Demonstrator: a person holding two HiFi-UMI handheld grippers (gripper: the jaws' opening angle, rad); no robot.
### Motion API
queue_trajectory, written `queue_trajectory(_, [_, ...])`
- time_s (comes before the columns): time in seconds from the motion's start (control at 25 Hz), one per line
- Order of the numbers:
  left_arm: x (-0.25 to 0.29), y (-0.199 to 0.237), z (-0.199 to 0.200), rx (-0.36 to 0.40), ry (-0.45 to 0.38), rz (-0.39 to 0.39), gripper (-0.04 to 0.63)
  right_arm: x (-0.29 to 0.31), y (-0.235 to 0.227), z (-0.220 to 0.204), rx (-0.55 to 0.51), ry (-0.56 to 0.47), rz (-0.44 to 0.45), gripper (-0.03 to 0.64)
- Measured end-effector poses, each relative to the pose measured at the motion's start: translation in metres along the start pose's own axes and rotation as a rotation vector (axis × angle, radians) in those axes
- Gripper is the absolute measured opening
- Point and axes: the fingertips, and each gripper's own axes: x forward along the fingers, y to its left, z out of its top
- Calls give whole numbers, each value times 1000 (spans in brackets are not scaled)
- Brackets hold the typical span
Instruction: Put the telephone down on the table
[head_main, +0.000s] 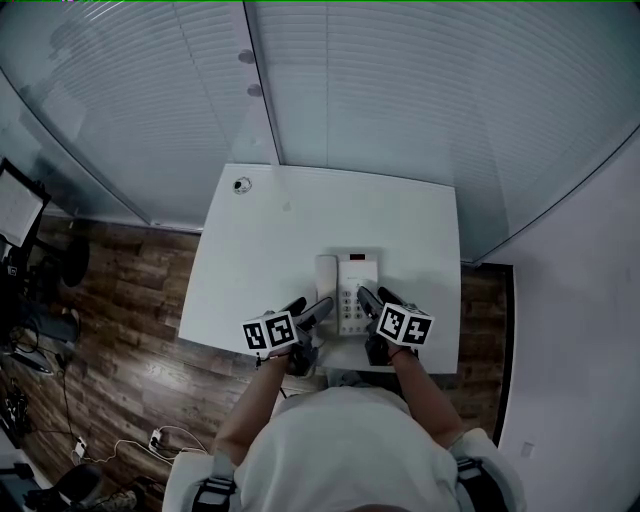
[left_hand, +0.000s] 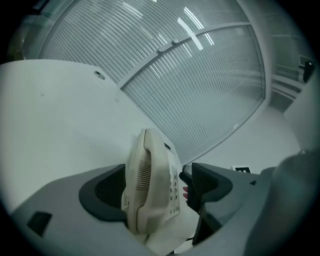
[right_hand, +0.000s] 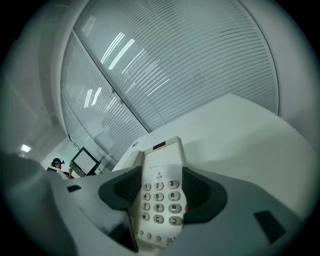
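A cream desk telephone (head_main: 357, 285) with its handset on the left lies near the front edge of the white table (head_main: 280, 240). My left gripper (head_main: 312, 305) is at its near left corner. In the left gripper view the telephone (left_hand: 150, 185) stands between the wide jaws of the left gripper (left_hand: 159, 187). The handset lies against the left pad and a gap shows at the right pad. My right gripper (head_main: 373, 295) is on the keypad side. In the right gripper view the pads of the right gripper (right_hand: 162, 192) sit against both sides of the telephone (right_hand: 160, 195).
A round cable grommet (head_main: 241, 185) sits at the table's far left corner. Glass walls with blinds (head_main: 400, 90) close off the back. A wooden floor (head_main: 120, 300) with cables and a monitor (head_main: 15, 205) lies to the left. A person (right_hand: 57, 165) stands far off.
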Motion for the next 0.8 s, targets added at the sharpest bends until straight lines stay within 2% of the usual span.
queue_trajectory(0.16, [-20,-4,-5,19,-22,1,430,-19,17,-8,-27,-35,-5,225])
queue_trajectory(0.44, [-54,-10,-9,57,-73,2,423,-43,51,-29,-28,-67,37,158])
queue_trajectory(0.8, [-101,-12,-29,92,-109,38,213,-73,93,-59,-40,-110,101,104])
